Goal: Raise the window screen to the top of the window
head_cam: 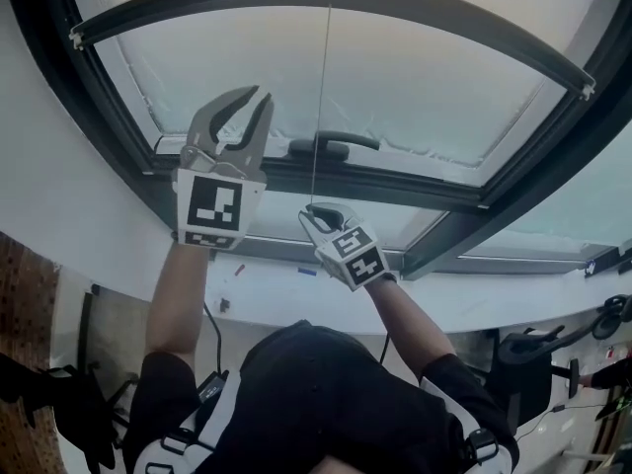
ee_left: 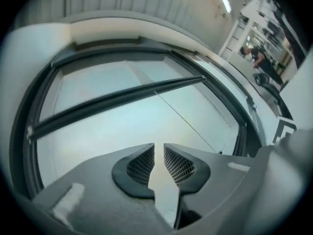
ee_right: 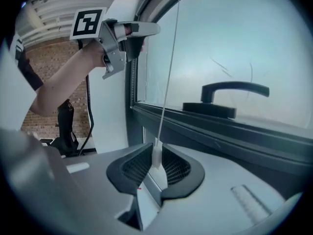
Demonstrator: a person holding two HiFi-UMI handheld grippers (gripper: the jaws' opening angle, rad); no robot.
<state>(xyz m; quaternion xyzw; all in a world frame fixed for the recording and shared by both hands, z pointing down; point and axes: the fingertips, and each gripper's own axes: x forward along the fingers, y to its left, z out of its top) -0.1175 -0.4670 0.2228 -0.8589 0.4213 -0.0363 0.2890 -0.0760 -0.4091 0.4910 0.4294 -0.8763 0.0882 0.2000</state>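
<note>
One cord (ee_right: 169, 67) is pinched in right gripper (ee_right: 156, 158) jaws; left gripper (ee_left: 159, 151) jaws slightly parted, seemingly empty.

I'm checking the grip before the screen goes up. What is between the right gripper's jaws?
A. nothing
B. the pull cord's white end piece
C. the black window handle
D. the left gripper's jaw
B: in the right gripper view, the right gripper has its pads closed on the pull cord's white end piece, with the cord running up from it.
</note>
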